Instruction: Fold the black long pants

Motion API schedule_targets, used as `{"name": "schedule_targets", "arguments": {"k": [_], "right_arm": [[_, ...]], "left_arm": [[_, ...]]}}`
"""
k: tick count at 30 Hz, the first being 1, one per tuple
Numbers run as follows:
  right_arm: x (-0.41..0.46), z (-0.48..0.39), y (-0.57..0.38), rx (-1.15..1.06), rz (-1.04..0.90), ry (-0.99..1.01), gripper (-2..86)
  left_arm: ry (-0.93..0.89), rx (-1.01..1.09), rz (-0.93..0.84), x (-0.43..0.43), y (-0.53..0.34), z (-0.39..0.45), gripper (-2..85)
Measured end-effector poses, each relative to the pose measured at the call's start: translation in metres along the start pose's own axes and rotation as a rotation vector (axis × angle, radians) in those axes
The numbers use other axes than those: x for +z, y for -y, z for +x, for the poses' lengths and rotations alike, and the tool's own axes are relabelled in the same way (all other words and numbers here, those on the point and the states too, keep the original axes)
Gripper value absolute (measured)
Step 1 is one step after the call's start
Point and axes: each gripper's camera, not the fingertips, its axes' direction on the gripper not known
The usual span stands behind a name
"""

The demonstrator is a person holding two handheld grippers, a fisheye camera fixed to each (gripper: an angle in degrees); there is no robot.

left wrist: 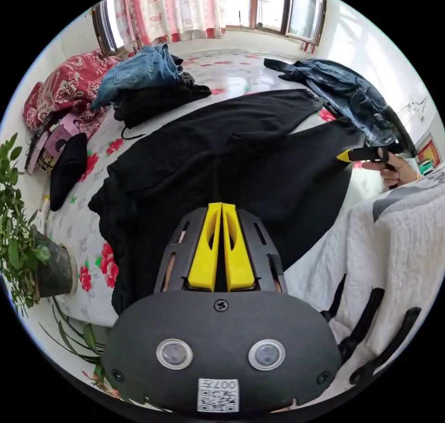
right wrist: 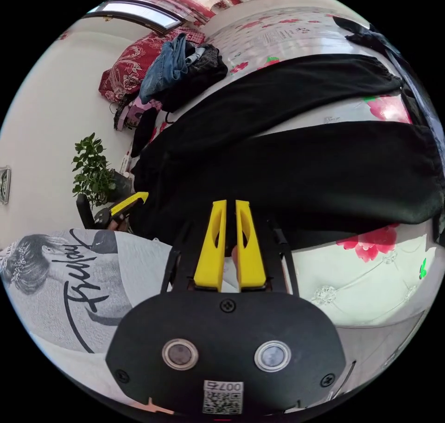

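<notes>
On the left stood a plant (left wrist: 28,247), and beyond it a heap of jeans (left wrist: 139,71) and dark clothes. The pants (left wrist: 222,154) lay spread flat on the flowered bed (left wrist: 88,228), waist toward the plant, two legs running apart to the right. Our left gripper (left wrist: 221,207) hung over the seat with its jaws closed on nothing; the right gripper (right wrist: 231,205), likewise pinched empty, hung over the nearer leg. We judged the cloth soft, light and limp, likely to sag and drag, so best pinched at the waistband and the cuffs.
</notes>
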Motion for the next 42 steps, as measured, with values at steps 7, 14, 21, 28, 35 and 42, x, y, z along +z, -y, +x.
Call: {"name": "schedule_targets", "arguments": {"k": [7,14,21,28,35,42], "right_arm": [[0.0,-0.022,-0.024,-0.043,-0.007,0.007,4.2],[-0.002,-0.037,-0.038,-0.076,0.019,0.013,4.2],[0.0,-0.038,-0.057,-0.01,0.03,0.027,3.5],[0.013,-0.055,-0.047,-0.051,-0.025,0.032,3.4],[0.014,-0.063,-0.036,-0.096,-0.018,0.012,4.5],[0.018,-0.057,-0.029,-0.049,0.01,0.002,6.1]], "left_arm": [[0.202,-0.342,0.121,-0.027,-0.009,-0.142,8.2],[-0.046,-0.601,-0.149,0.062,0.011,-0.268,9.9],[0.226,-0.24,0.109,0.022,0.009,-0.094,2.4],[-0.03,-0.044,0.034,0.051,-0.018,0.005,0.1],[0.064,-0.175,0.239,0.005,0.018,-0.079,12.3],[-0.088,-0.231,-0.188,0.137,0.083,-0.135,6.9]]}}
